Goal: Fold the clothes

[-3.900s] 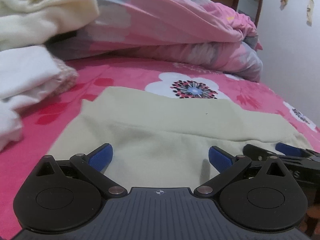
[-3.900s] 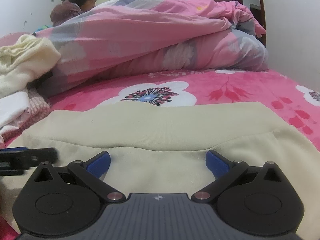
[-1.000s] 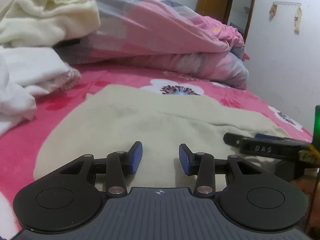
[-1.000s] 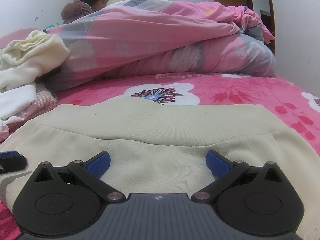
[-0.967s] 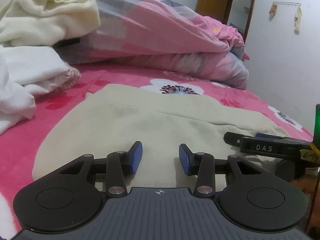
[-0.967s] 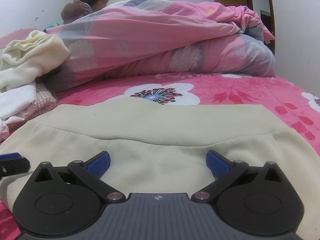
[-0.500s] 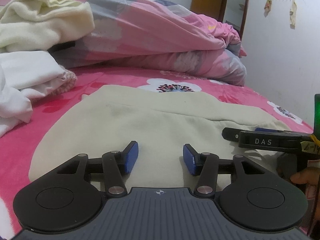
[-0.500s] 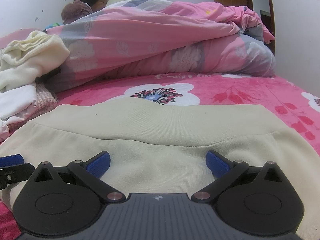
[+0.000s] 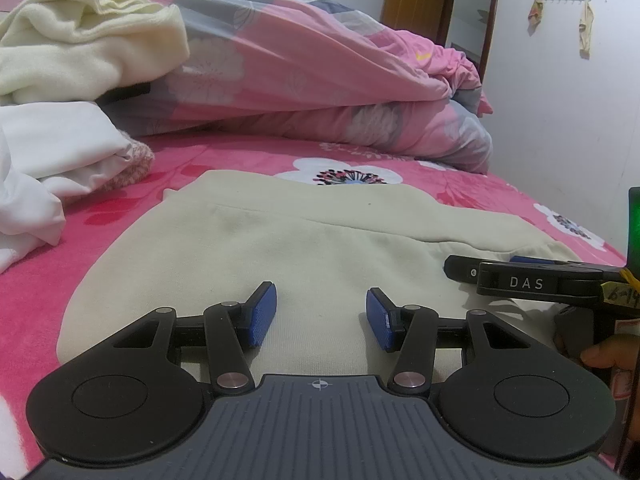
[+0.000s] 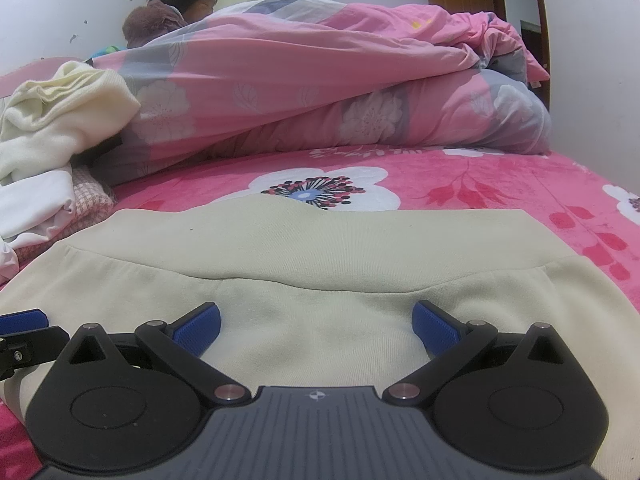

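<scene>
Cream garment (flat on bedsheet)

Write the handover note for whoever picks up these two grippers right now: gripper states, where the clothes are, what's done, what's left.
Left gripper: jaws partly apart after just opening a little, nothing between them, over the beige garment.
Right gripper: jaws wide open, empty, over the same garment.
Beige garment: lies spread flat on the pink floral bed cover, its banded edge on the far side.
Other clothes: a loose pile of cream and white clothes sits to the left, against the rumpled pink duvet.
Done: garment laid out; no fold is visible yet.
Left: grip an edge, fold it, then likely the pile.
</scene>
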The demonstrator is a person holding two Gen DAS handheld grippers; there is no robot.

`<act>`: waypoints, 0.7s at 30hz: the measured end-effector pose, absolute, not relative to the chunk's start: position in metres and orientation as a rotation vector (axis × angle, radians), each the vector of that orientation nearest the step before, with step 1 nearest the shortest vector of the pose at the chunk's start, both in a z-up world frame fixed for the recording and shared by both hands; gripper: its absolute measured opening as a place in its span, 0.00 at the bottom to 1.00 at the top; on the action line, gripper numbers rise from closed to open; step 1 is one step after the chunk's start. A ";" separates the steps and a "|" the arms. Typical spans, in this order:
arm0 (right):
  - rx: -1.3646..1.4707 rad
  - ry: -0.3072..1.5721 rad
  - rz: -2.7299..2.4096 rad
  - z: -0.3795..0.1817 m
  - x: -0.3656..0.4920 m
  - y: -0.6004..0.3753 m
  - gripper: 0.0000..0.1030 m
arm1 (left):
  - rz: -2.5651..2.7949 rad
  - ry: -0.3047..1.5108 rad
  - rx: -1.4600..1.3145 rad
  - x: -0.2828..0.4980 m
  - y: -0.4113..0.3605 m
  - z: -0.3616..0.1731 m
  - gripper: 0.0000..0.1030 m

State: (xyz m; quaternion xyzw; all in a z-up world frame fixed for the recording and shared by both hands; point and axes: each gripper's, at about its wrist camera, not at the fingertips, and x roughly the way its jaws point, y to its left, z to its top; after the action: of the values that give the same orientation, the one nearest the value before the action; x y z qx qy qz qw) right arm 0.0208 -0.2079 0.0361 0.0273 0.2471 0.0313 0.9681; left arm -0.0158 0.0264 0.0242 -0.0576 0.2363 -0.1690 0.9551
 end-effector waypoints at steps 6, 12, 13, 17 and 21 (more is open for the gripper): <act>0.056 0.499 0.063 0.036 0.021 -0.208 1.00 | -0.343 0.479 -0.117 -0.016 0.026 0.024 0.49; 0.055 0.499 0.064 0.036 0.021 -0.208 1.00 | -0.344 0.476 -0.119 -0.017 0.026 0.024 0.49; 0.055 0.499 0.064 0.036 0.021 -0.208 1.00 | -0.344 0.475 -0.119 -0.017 0.026 0.024 0.49; 0.056 0.500 0.064 0.036 0.021 -0.208 1.00 | -0.344 0.475 -0.122 -0.017 0.027 0.023 0.49; 0.059 0.501 0.066 0.036 0.020 -0.209 1.00 | -0.346 0.478 -0.127 -0.016 0.028 0.023 0.49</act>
State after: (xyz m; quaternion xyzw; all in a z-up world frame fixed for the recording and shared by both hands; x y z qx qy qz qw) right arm 0.0204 -0.2089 0.0363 0.0293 0.2477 0.0328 0.9678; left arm -0.0159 0.0275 0.0231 -0.0625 0.2355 -0.1704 0.9548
